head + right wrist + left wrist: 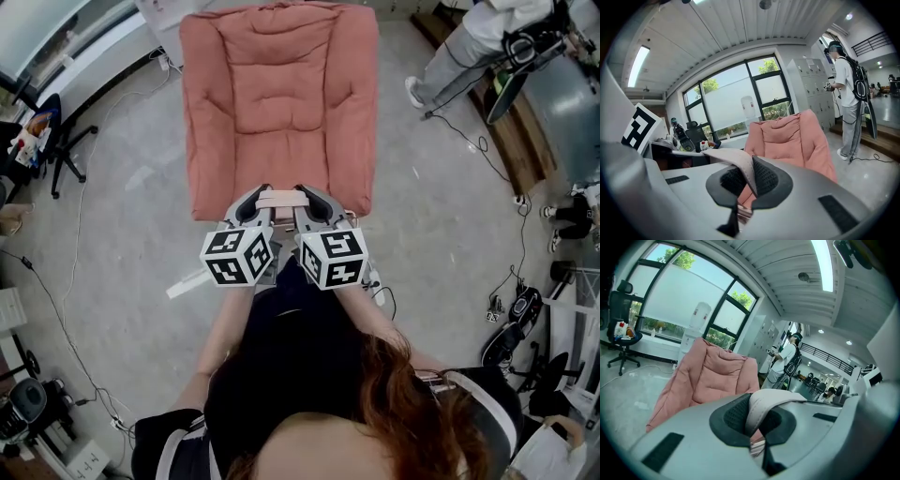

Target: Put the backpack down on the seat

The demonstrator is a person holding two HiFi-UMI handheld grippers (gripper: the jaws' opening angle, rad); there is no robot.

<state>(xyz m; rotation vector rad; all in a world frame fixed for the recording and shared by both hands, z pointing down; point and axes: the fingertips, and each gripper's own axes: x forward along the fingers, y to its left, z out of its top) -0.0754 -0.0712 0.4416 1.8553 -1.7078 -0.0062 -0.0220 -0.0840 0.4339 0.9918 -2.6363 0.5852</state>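
Observation:
A pink cushioned armchair [277,103] stands just ahead of me, its seat facing me; it also shows in the left gripper view [712,378] and the right gripper view [792,136]. Both grippers are held side by side in front of its near edge. A pale strap [281,199] runs across between them. The left gripper [255,202] is shut on this strap [771,399], and the right gripper [309,200] is shut on it too [736,164]. Below them hangs the black backpack [281,328], mostly hidden by the marker cubes and my arms.
A person [469,47] stands at the upper right beside a wooden step [511,141]. An office chair [52,141] sits at the left by the windows. Cables trail over the grey floor [122,234], and gear lies at the right [511,328].

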